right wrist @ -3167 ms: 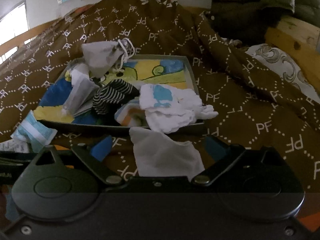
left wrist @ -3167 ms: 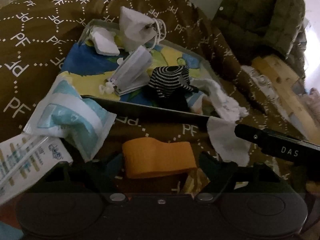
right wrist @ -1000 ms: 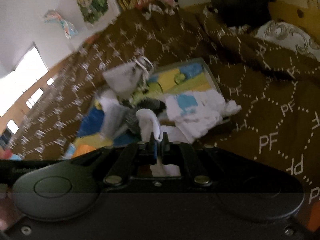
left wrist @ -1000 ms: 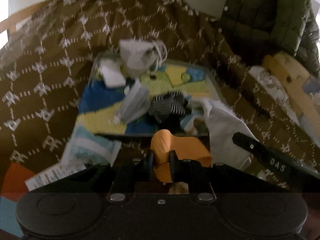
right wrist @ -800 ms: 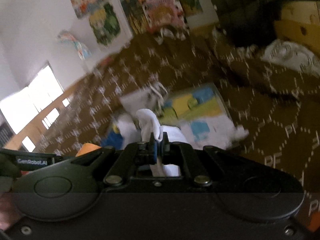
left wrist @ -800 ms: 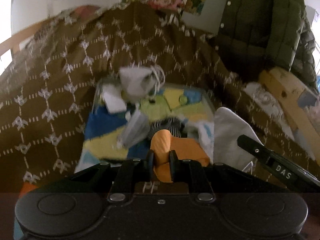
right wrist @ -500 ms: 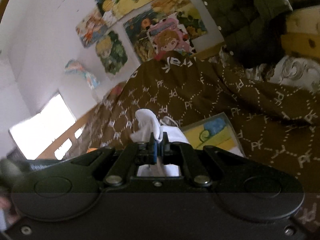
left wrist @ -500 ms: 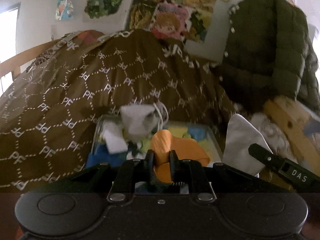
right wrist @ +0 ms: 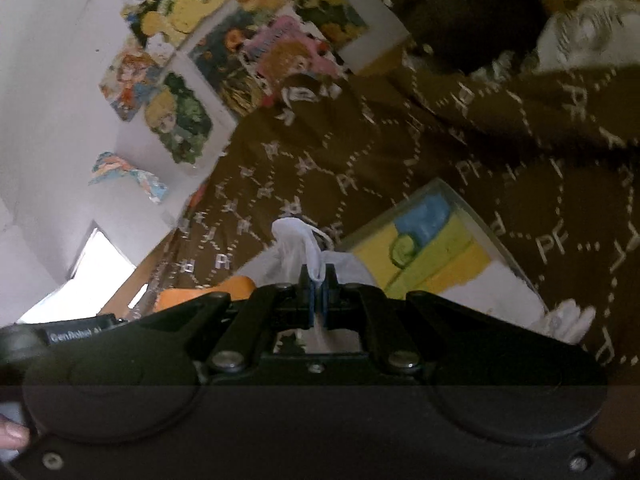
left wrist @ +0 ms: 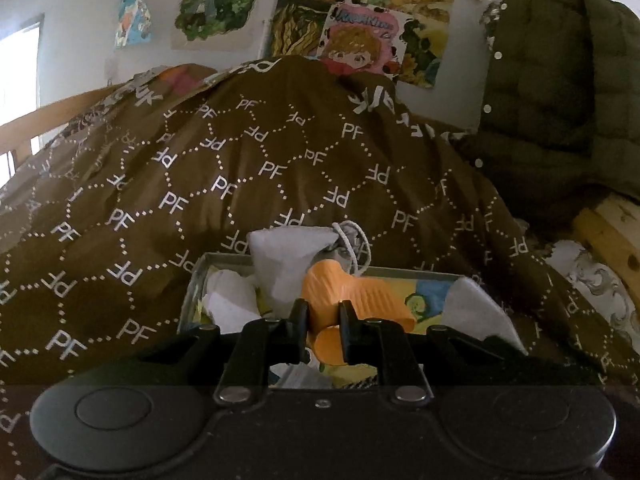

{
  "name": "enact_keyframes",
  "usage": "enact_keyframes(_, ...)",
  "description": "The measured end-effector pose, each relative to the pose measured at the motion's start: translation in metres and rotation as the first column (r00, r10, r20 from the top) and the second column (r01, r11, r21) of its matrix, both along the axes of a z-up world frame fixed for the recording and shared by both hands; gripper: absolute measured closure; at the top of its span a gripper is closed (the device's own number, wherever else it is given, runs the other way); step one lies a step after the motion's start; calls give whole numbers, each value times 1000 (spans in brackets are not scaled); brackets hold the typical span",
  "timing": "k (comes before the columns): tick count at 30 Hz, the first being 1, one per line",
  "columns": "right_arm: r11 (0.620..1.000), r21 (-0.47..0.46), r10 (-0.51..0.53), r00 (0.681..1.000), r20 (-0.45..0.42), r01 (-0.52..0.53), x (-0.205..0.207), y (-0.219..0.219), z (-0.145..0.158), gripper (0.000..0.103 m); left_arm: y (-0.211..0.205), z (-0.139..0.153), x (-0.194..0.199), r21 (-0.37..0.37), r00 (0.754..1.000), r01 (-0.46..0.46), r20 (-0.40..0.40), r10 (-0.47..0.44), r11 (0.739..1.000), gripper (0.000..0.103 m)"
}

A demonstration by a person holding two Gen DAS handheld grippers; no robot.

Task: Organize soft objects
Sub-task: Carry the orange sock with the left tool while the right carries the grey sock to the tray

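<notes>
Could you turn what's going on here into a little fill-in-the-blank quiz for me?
1. The left gripper is shut on a folded ____ cloth.
2. The right gripper pinches a thin ____ cloth.
3. The tray rests on a ____ blanket printed with PF.
4. A green ____ hangs by the posters.

Missing: orange; white; brown; jacket

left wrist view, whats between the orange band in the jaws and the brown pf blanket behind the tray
In the left wrist view, a white drawstring pouch sits at the tray's far edge, between the orange band and the brown PF blanket.
</notes>
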State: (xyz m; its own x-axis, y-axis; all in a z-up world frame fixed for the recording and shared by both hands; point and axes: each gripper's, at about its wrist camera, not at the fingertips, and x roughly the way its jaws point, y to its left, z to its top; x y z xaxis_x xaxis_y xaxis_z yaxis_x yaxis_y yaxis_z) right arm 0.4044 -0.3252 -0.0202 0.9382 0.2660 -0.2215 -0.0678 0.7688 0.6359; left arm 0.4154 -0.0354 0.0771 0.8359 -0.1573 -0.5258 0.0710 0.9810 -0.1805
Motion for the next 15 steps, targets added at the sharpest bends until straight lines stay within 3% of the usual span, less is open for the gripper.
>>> enact_keyframes(9,990,-139,-28,994,-103,13,13,24,-20,98,-17,-36,8,76,993,3,-118,6,997,82)
enact_keyframes(15,984,-177,-34,993,-115,13,12,31,-22,80,-17,-35,-2,59,989,4,-147,4,998,72)
